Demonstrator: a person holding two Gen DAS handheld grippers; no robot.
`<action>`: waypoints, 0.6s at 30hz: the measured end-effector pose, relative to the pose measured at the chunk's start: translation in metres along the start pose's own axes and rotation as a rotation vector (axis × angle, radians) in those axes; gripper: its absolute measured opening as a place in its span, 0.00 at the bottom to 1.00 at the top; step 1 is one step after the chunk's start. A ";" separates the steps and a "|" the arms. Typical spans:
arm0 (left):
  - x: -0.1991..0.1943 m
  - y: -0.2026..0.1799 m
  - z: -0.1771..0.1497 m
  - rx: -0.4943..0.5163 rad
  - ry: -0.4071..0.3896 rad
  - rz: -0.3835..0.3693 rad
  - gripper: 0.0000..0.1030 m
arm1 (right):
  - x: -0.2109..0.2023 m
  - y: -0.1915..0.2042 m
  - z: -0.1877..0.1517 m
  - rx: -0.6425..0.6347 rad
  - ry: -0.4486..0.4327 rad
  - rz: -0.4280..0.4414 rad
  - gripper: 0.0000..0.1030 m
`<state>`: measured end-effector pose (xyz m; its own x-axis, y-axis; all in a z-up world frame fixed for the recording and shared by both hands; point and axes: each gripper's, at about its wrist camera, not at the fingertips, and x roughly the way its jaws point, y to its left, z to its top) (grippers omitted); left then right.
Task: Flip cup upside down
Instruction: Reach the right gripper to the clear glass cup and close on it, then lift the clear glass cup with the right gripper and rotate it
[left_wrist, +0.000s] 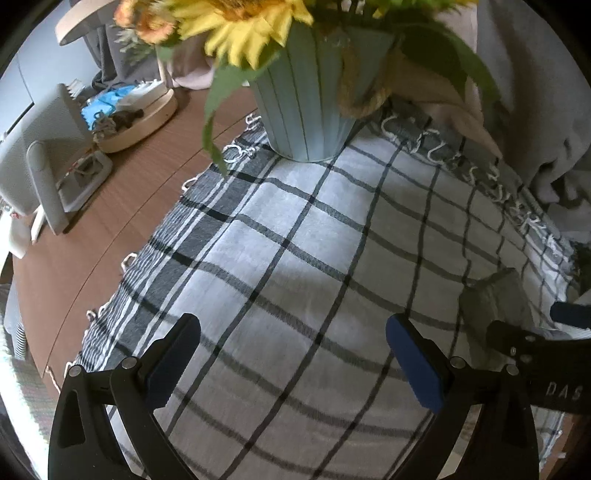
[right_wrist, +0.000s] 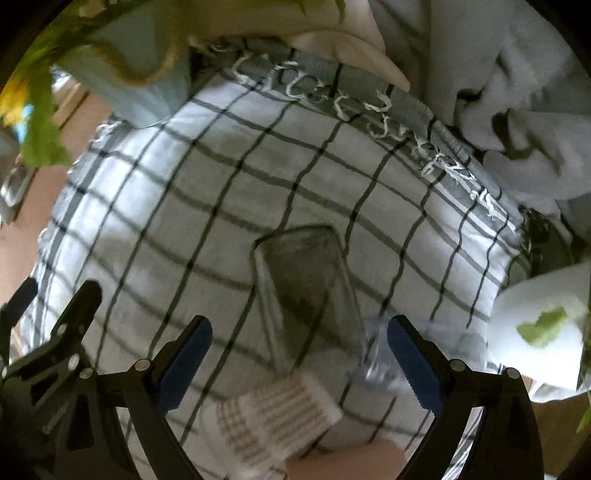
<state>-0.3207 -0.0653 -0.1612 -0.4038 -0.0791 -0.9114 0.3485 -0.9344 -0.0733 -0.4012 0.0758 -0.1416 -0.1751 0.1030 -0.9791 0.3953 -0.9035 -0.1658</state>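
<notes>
A clear glass cup (right_wrist: 306, 291) stands on the plaid cloth (right_wrist: 207, 206), straight ahead of my right gripper (right_wrist: 299, 332). The right gripper's jaws are wide open, and the cup's lower part lies between the fingertips without touching either. The view is blurred, so I cannot tell which end of the cup is up. In the left wrist view the cup (left_wrist: 495, 299) shows at the right edge, beside the right gripper's black frame. My left gripper (left_wrist: 293, 328) is open and empty above the plaid cloth (left_wrist: 295, 229), well left of the cup.
A pale blue vase (left_wrist: 314, 92) of sunflowers stands at the cloth's far edge. A round tray of clutter (left_wrist: 140, 114) and a white stand (left_wrist: 48, 158) sit on the wooden table at left. Grey fabric (left_wrist: 535, 92) is piled at right. A small striped white object (right_wrist: 273, 417) lies near the cup.
</notes>
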 end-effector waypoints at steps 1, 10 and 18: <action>0.005 -0.002 0.002 0.006 0.009 0.005 0.99 | 0.005 0.000 0.005 -0.009 0.011 0.004 0.93; 0.028 -0.013 0.013 0.038 0.053 0.003 0.99 | 0.051 0.001 0.029 -0.046 0.140 0.009 0.80; 0.036 -0.014 0.018 0.069 0.067 0.002 0.99 | 0.059 0.002 0.028 -0.024 0.177 -0.015 0.69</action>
<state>-0.3549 -0.0609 -0.1854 -0.3447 -0.0596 -0.9368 0.2894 -0.9561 -0.0456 -0.4358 0.0687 -0.1960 -0.0205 0.1897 -0.9816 0.4156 -0.8914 -0.1809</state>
